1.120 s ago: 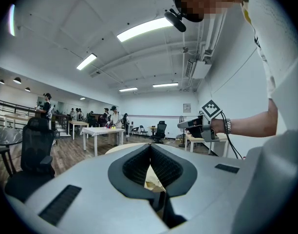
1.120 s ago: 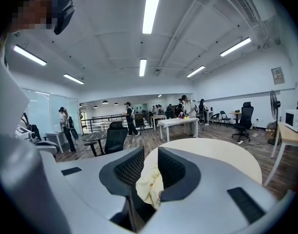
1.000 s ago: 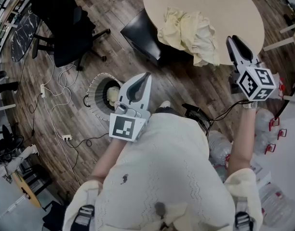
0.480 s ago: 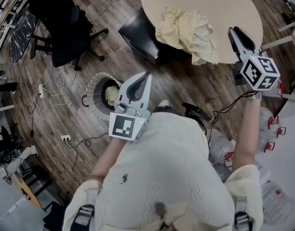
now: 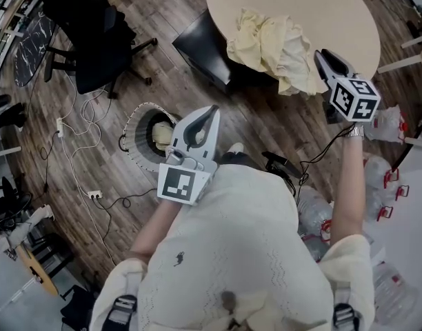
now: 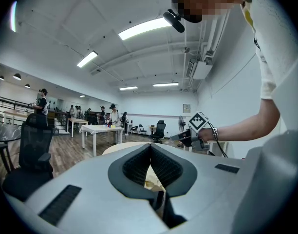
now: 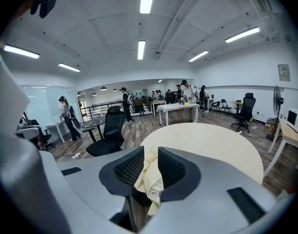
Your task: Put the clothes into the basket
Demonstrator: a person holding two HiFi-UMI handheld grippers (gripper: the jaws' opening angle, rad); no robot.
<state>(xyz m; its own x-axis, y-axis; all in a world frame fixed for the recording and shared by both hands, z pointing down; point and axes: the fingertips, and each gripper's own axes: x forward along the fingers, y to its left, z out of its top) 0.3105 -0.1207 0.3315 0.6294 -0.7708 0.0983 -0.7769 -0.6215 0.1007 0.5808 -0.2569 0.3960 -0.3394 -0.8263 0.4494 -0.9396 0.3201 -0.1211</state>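
Worktop [image 5: 349, 19]: round, pale, upper right of the head view.
Basket [image 5: 132, 126]: round, on the floor, well apart from the worktop; one pale piece already inside.
Clothes [image 5: 273, 43]: crumpled pale-yellow heap at the worktop's near edge, one fold hanging over. Judged light, limp, unbreakable, prone to trailing; best pinched at a thick bunched fold.
Right hand-held gripper [image 5: 321, 56]: half-parted at the heap's edge, cloth in line between the pads, not yet clamped.
Left hand-held gripper [image 5: 211, 110]: closed, empty, held near the body.

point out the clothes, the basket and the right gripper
clothes [image 5: 273, 43]: head view, middle of the pile on the table
basket [image 5: 133, 141]: head view, its left wall
right gripper [image 5: 324, 57]: head view, between its fingertips
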